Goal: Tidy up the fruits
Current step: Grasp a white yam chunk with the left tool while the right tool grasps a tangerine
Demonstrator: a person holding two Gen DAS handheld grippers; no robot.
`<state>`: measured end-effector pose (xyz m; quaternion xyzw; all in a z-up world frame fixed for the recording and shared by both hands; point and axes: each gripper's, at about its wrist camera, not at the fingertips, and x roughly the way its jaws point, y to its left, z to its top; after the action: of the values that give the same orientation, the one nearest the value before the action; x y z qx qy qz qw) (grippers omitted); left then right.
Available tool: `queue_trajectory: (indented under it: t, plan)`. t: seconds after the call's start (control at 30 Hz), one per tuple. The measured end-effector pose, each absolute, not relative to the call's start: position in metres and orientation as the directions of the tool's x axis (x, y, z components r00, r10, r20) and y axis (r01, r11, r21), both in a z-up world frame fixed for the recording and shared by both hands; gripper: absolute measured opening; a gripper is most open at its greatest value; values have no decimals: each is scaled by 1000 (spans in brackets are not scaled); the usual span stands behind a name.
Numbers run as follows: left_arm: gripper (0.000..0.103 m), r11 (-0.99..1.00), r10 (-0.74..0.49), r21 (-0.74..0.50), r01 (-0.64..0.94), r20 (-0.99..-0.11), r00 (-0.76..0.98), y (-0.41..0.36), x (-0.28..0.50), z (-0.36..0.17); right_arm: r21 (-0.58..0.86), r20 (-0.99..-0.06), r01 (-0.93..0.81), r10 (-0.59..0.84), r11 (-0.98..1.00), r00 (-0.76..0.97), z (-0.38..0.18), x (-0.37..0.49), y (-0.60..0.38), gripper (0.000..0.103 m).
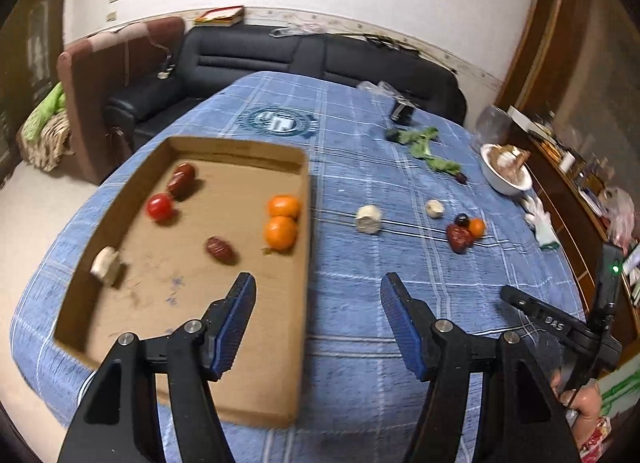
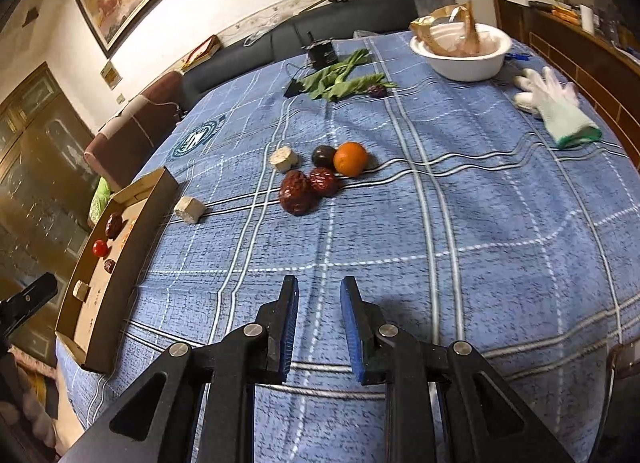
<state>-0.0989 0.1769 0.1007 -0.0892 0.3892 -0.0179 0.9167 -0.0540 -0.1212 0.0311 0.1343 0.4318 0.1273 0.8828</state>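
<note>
A shallow cardboard tray lies on the blue checked tablecloth; it also shows at the left in the right wrist view. In it lie two oranges, a tomato, red dates and a pale chunk. On the cloth sit an orange, two red dates, a dark plum and two pale chunks. My left gripper is open and empty above the tray's right wall. My right gripper is partly open and empty, short of the loose fruit.
A white bowl with paper wrappers stands at the back right, a white glove beside it. Green leaves and a small black device lie at the far side. A dark sofa stands behind the table.
</note>
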Motion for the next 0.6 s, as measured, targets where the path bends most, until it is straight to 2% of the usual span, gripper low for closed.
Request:
queue_trajectory:
  t: [0.2,0.5,0.6]
  plan:
    - [65,980,-175,-193,47,-727,664,153,-69,95,347,-728,-134,356,928,586,30,-38,-111,24]
    - [64,981,-191,-134,139,-778,598,123,2,68,360,-728,-79,333,929,599,30,-10,-133,24]
    - [58,979,-204,-155,134,-809,552,118,25,53,381,-718,-70,343,922,606,32,1,-142,24]
